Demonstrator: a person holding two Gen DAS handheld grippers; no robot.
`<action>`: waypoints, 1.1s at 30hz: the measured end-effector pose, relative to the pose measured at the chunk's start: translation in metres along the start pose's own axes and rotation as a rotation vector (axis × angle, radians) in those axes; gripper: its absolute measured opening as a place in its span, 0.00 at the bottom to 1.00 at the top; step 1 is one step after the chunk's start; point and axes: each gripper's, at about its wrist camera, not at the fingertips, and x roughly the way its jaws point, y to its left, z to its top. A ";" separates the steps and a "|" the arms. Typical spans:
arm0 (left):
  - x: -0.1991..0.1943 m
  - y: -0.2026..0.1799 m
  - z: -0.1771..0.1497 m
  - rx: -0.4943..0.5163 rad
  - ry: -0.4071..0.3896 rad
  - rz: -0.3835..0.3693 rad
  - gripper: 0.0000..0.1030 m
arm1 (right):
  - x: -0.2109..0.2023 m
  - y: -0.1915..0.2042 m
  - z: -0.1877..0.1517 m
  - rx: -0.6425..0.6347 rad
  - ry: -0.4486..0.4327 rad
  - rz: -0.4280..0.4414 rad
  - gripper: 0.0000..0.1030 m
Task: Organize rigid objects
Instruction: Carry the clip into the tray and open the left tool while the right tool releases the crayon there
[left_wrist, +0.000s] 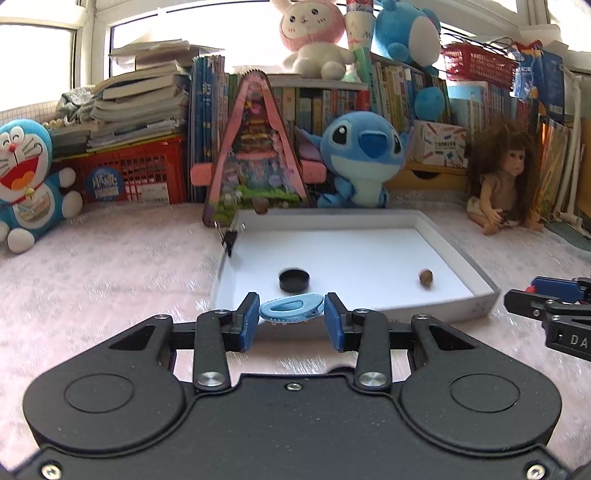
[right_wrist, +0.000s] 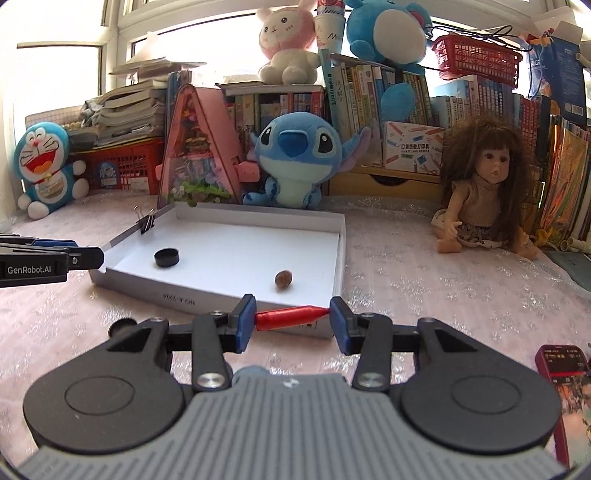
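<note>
A shallow white box lid (left_wrist: 480, 291) (right_wrist: 341, 254) lies on the pink lace cloth ahead of both grippers. Inside it sit a black round cap (left_wrist: 294, 280) (right_wrist: 167, 257) and a small brown nut (left_wrist: 426, 277) (right_wrist: 283, 279); a black binder clip (left_wrist: 231, 238) (right_wrist: 147, 221) grips its far left wall. My left gripper (left_wrist: 291, 314) is shut on a light blue hair claw clip (left_wrist: 290, 312), held just before the lid's near wall. My right gripper (right_wrist: 292, 316) is shut end to end on a red crayon (right_wrist: 291, 316) above the lid's near corner.
Plush toys line the back: Doraemon (left_wrist: 26, 177), Stitch (left_wrist: 364, 155), and a doll (right_wrist: 484, 184) on the right. A pink triangular toy house (left_wrist: 255, 147) stands behind the lid. Books and red baskets fill the rear. A phone (right_wrist: 563, 363) lies at the near right.
</note>
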 end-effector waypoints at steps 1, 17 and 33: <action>0.002 0.002 0.003 -0.001 -0.001 0.001 0.35 | 0.002 -0.001 0.002 0.008 0.002 0.000 0.47; 0.089 0.032 0.036 -0.077 0.120 0.025 0.35 | 0.065 -0.020 0.041 0.136 0.124 -0.002 0.47; 0.136 0.024 0.025 -0.048 0.166 0.047 0.35 | 0.121 -0.024 0.043 0.266 0.248 -0.022 0.47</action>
